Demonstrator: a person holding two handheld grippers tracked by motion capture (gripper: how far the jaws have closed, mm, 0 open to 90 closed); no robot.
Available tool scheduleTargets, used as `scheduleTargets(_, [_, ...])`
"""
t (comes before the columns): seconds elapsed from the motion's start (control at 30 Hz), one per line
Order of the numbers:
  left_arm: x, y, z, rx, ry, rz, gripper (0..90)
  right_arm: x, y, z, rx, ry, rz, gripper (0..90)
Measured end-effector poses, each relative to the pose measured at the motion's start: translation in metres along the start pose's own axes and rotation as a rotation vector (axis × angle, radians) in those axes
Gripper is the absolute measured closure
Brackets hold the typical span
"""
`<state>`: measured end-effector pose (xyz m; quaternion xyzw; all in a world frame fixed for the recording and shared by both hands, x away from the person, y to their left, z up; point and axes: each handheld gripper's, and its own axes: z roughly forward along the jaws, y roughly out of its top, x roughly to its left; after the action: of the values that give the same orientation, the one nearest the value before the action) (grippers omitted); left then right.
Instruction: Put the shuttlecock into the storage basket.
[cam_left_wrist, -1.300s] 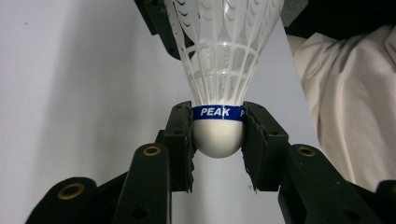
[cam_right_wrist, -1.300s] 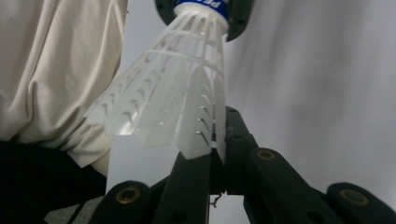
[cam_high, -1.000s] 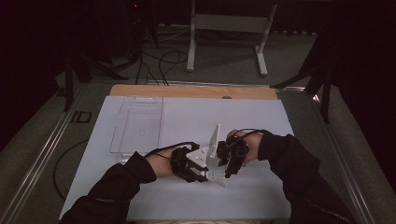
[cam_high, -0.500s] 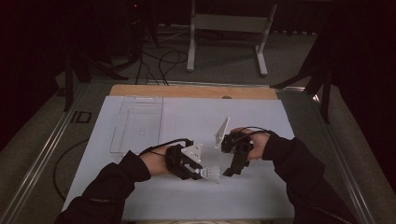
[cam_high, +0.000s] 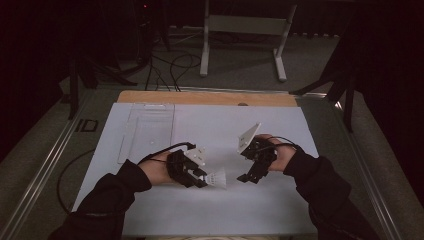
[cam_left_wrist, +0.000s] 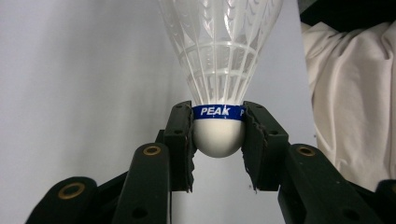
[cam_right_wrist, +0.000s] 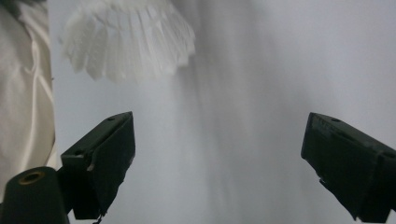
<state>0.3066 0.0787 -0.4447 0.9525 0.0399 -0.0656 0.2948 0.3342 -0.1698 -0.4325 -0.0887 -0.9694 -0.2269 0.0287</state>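
jaws of left gripper (cam_left_wrist: 218, 135) clamp shuttlecock (cam_left_wrist: 219, 70) cork; right gripper (cam_right_wrist: 217, 158) wide, empty; clear tray (cam_high: 149, 131) behind.

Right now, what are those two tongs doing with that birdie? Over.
Left tongs clamped on shuttlecock at its cork. Right tongs just opened wide, nothing between them, apart from the feathers. Clear tray off to the far left, nothing in the way.

Wore dark long sleeves (cam_high: 115, 187) on both arms. Carried black grippers, left (cam_high: 202, 178) and right (cam_high: 243, 178), each with thick angular jaws, brass-ringed screw holes, frayed pads (cam_left_wrist: 189, 140), a pale three-cornered top plate (cam_high: 248, 137) and a thin black cable (cam_high: 165, 148).
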Motion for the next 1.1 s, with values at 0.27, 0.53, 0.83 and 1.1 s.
scheduleTargets(0.27, [0.008,-0.014,-0.019,0.009,0.041,-0.091,65.9,-0.007,-0.021,0.012,0.02,-0.044,0.129,10.1])
scheduleTargets(0.53, [0.012,-0.026,-0.04,-0.006,0.059,-0.158,65.9,-0.009,-0.04,0.015,-0.007,-0.084,0.192,10.0])
scheduleTargets(0.83, [0.014,-0.034,-0.06,0.02,0.072,-0.238,65.8,-0.001,-0.06,0.019,-0.067,-0.169,0.252,9.3])
scheduleTargets(1.1, [0.015,-0.056,-0.086,0.008,0.12,-0.31,65.8,0.005,-0.092,0.02,-0.2,-0.209,0.326,9.3])
